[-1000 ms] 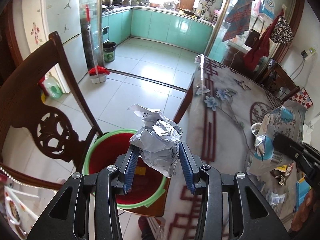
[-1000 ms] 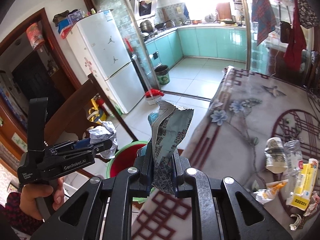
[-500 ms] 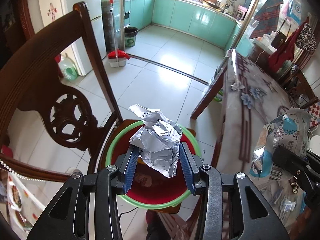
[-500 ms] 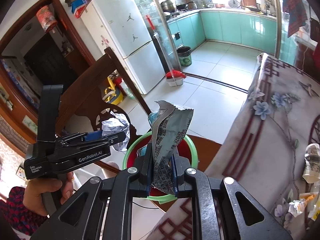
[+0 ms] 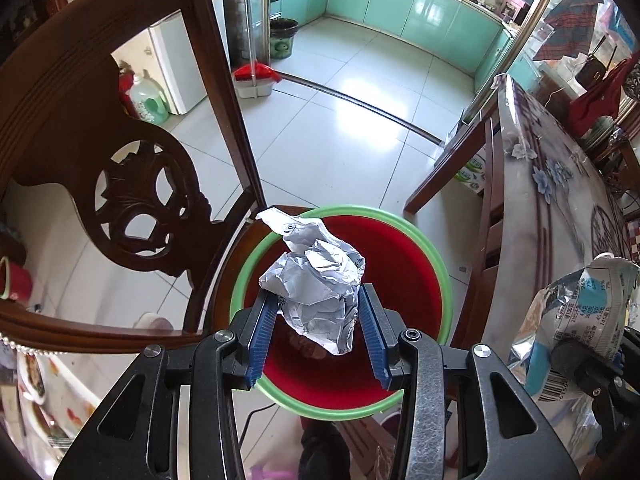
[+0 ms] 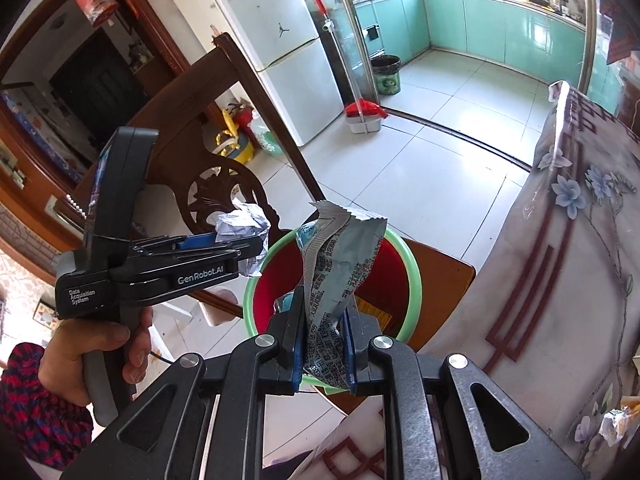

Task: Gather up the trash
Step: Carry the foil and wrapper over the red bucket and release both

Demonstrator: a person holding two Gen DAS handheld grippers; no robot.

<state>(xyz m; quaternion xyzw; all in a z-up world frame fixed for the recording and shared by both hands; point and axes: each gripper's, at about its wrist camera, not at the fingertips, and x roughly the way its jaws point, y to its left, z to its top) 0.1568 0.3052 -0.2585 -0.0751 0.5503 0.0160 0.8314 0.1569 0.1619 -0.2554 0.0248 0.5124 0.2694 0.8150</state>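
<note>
Bucket [image 5: 400, 228] floor hidden behind crumpled paper [image 5: 316, 280], bucket contents blurred, snack wrapper [image 6: 340, 272] lower end hidden between right gripper [image 6: 322, 344] pads

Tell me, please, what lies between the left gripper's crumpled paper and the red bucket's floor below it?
Only open air: in the left wrist view the crumpled paper hangs over the red bucket.

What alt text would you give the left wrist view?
The left gripper holds a crumpled foil wrapper over a red bucket on a wooden chair; at right, a snack bag in the right gripper.
</note>
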